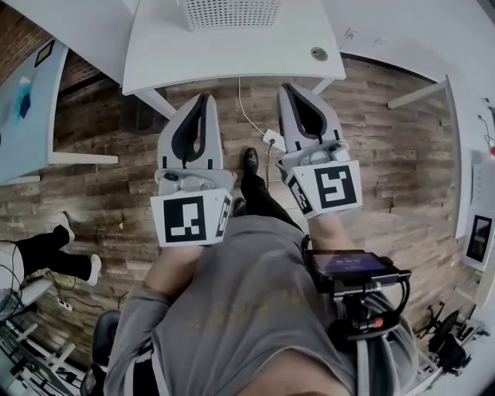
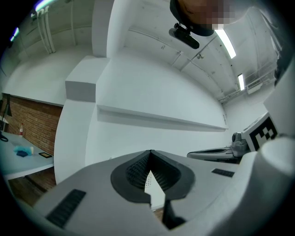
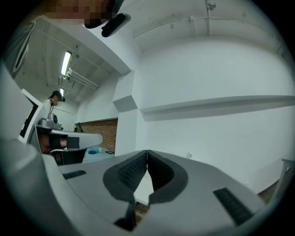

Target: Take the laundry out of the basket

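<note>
Now, plank floor [image 1: 387,155] below, white table [image 1: 178,54] ahead.
Left tongs [image 1: 204,97] and right tongs [image 1: 288,87] both pressed together, empty, above the floor; white perforated basket [image 1: 232,11] sits on the table.

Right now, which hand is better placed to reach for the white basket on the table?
Left, marginally. The left tool points straight at the basket; the right tool aims just past its edge. Both are shut and empty.
</note>
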Available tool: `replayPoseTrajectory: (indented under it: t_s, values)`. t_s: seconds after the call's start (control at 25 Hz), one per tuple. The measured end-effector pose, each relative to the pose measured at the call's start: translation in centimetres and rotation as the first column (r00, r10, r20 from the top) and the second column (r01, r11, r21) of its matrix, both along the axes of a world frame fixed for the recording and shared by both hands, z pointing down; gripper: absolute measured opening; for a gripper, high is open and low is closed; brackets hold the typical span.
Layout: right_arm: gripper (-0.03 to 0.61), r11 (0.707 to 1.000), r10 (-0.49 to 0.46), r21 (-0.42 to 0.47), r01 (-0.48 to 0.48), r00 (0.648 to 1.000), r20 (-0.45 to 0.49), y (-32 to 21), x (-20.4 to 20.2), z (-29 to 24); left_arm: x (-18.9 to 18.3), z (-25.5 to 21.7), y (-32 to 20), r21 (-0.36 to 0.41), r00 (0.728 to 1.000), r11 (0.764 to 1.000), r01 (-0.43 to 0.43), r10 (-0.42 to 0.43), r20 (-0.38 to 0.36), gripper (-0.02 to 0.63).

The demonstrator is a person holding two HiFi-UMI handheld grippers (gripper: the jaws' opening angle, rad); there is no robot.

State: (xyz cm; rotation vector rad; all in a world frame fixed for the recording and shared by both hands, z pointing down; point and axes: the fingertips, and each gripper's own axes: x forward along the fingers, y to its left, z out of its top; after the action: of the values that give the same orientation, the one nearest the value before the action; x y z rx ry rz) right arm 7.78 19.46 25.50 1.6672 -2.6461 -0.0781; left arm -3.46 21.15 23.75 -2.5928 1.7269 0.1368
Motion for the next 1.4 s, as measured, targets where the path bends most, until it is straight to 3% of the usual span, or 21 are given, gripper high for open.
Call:
replayPoseTrajectory:
  t_s: [0.56,0.84,1.12,1.4]
  values:
    - [0.008,0.999,-0.012,0.049,0.009,0.998,0.054,-14.8,3.2,-1.2,3.8,-0.1,-15.2,-0.007,0.996,1.000,-0.007,0.008,0.092,0.008]
    - [0.008,0.995,-0.028,0.096,0.019,0.996,0.088,-21.0,4.3,-2.2,5.7,-1.8,-21.0,0.046,0.993,0.999,-0.023,0.017,0.118,0.008]
    - [0.008,0.993,-0.060,0.109,0.051,0.995,0.081,-25.4,4.0,-3.2,4.2,-3.1,-24.4,0.089,0.994,0.995,0.040,-0.049,0.101,0.008]
    - [0.008,0.992,-0.077,0.104,0.070,0.995,0.061,-28.3,2.8,-2.9,2.7,-2.5,-27.0,0.077,0.994,0.995,0.064,-0.070,0.081,0.008]
